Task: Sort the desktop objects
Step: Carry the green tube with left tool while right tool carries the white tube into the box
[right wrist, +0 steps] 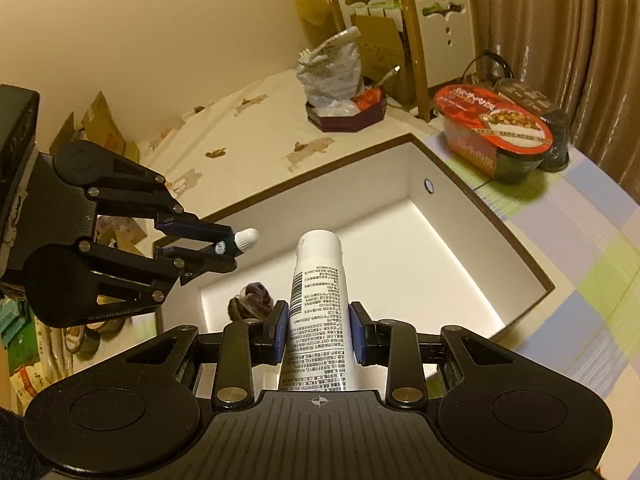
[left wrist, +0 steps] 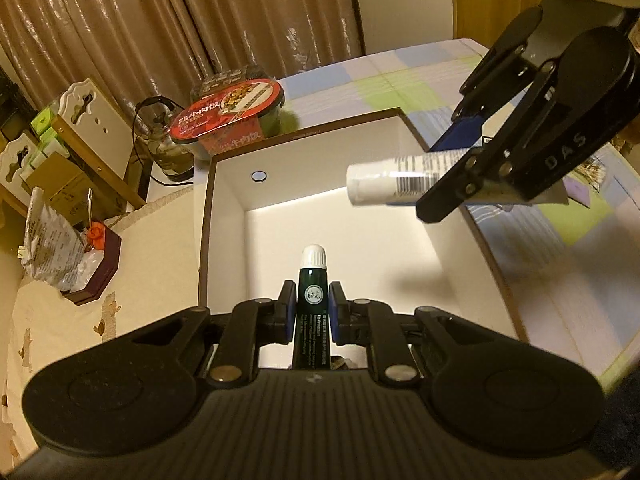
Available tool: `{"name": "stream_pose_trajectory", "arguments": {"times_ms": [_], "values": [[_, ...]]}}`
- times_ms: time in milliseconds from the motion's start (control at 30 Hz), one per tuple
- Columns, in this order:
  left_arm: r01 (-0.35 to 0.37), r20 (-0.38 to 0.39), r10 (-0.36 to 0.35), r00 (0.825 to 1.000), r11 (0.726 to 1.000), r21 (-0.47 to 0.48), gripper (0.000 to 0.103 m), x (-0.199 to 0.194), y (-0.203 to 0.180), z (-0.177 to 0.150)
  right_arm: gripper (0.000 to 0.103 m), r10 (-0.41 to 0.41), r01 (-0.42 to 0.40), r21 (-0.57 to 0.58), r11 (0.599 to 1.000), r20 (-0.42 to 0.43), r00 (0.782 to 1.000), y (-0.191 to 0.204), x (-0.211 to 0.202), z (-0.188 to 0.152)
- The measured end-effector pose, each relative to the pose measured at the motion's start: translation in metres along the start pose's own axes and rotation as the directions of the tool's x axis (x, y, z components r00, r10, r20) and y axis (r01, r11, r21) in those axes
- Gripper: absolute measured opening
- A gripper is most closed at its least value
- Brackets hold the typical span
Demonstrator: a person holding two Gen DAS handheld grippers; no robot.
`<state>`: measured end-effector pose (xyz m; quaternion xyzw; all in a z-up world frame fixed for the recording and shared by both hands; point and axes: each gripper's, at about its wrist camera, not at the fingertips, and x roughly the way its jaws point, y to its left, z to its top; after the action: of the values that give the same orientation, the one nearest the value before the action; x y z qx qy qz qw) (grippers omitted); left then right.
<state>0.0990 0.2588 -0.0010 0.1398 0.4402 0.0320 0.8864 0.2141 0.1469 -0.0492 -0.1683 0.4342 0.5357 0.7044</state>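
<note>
My left gripper (left wrist: 313,312) is shut on a small dark green tube with a white cap (left wrist: 313,280), held above the near edge of an open white box with a brown rim (left wrist: 205,240). In the right wrist view that left gripper (right wrist: 218,250) comes in from the left with the green tube (right wrist: 240,240) over the box (right wrist: 492,216). My right gripper (right wrist: 318,334) is shut on a white tube with printed text (right wrist: 318,288), also above the box. The left wrist view shows the white tube (left wrist: 394,182) in the right gripper (left wrist: 472,168) at upper right. A dark scrunchie (right wrist: 252,298) lies in the box.
A red-lidded instant meal bowl (left wrist: 228,114) stands beyond the box on a checked cloth (left wrist: 400,76). A dark octagonal tray (left wrist: 98,268) with a foil bag (left wrist: 48,244) sits left on a cream cloth. White chairs (right wrist: 440,20) and curtains (left wrist: 120,20) stand behind.
</note>
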Motion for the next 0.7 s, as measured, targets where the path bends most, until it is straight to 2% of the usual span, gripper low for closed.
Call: {"name": "stream_pose_trajectory", "arguments": {"times_ms": [700], "values": [[0.068,-0.078,-0.07,0.994,0.997,-0.031,0.013,0.08,0.034,0.013,0.031,-0.072,0.091,0.182,0.979,-0.105,0.992,-0.04,0.079,0.015]]}}
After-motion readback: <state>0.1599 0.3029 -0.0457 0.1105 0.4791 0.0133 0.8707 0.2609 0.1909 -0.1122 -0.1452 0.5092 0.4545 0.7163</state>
